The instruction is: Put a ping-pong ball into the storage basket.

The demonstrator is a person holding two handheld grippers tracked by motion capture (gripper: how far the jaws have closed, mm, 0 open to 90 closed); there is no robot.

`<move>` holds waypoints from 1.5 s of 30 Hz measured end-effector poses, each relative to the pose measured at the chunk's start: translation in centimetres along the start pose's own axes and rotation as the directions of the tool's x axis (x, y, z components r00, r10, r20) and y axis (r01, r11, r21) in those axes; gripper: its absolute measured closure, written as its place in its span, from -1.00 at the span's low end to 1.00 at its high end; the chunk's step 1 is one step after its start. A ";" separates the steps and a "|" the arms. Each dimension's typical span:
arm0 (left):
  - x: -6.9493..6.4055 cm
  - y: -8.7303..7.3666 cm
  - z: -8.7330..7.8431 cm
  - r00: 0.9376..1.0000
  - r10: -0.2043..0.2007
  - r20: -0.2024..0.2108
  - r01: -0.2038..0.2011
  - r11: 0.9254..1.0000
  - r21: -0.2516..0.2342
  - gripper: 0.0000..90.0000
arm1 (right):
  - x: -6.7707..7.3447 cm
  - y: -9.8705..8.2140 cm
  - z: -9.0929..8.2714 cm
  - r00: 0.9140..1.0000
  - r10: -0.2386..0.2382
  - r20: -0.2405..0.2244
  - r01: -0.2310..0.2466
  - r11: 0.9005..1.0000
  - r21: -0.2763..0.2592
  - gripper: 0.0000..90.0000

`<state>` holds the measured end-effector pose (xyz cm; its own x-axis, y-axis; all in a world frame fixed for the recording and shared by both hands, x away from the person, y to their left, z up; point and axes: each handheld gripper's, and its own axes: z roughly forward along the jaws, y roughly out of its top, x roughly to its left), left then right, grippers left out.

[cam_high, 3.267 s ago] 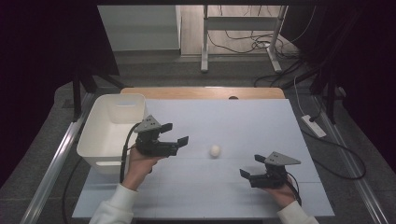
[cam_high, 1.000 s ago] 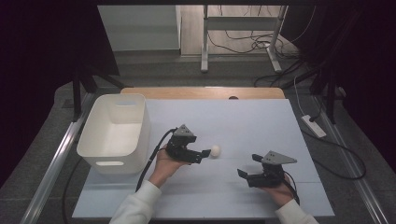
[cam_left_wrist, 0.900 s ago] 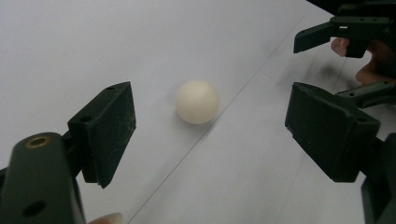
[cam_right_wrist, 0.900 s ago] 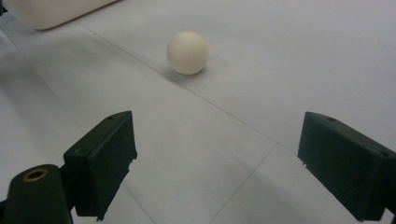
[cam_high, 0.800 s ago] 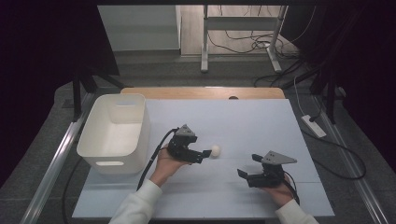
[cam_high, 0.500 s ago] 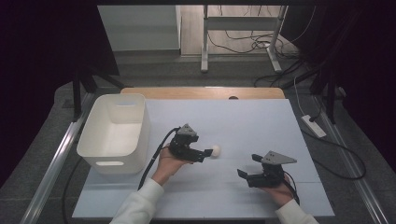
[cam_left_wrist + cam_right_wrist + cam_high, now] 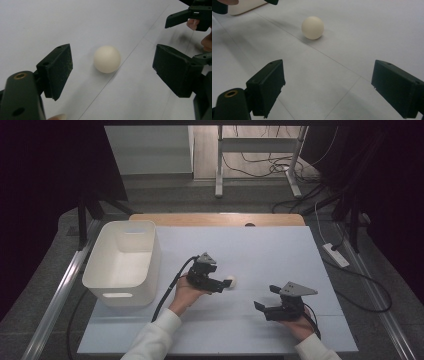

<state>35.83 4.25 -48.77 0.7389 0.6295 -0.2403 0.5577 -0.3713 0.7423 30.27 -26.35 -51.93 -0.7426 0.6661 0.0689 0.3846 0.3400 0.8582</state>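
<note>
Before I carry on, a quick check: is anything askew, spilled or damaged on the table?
Nothing stands out. The ball sits whole on the table, the bin stands upright, and no spill shows. The left gripper is open around the ball without touching it.

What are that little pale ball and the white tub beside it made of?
The ball looks like smooth matte plastic, perhaps a table-tennis ball: cream, evenly round, with a soft sheen and no seam that I can see. The tub looks like moulded white plastic: thin walls, rounded corners and a cut-out handle slot in its near wall.
</note>
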 end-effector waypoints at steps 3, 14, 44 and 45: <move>0.1 0.1 0.4 1.000 -0.002 0.001 0.002 1.000 0.005 -0.62 | 0.0 0.0 0.0 1.000 0.000 0.000 0.000 1.000 0.000 -0.75; 0.4 0.5 1.8 1.000 -0.008 0.000 0.008 1.000 0.030 -0.62 | 0.0 0.0 0.0 1.000 -0.001 -0.001 0.001 1.000 0.000 -0.75; 0.5 0.3 5.2 1.000 0.003 -0.011 -0.001 0.993 0.117 -0.60 | 0.0 0.0 0.0 1.000 -0.002 -0.003 0.002 1.000 0.000 -0.75; 0.4 0.3 5.3 1.000 0.003 -0.014 -0.001 0.993 0.120 -0.58 | 0.0 0.0 0.0 1.000 -0.002 -0.003 0.002 1.000 0.000 -0.75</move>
<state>38.30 0.82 -51.95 0.7350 0.6382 -0.2291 0.5984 -0.4515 0.6619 30.31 -26.37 -51.93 -0.7449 0.6636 0.0686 0.3830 0.3412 0.8584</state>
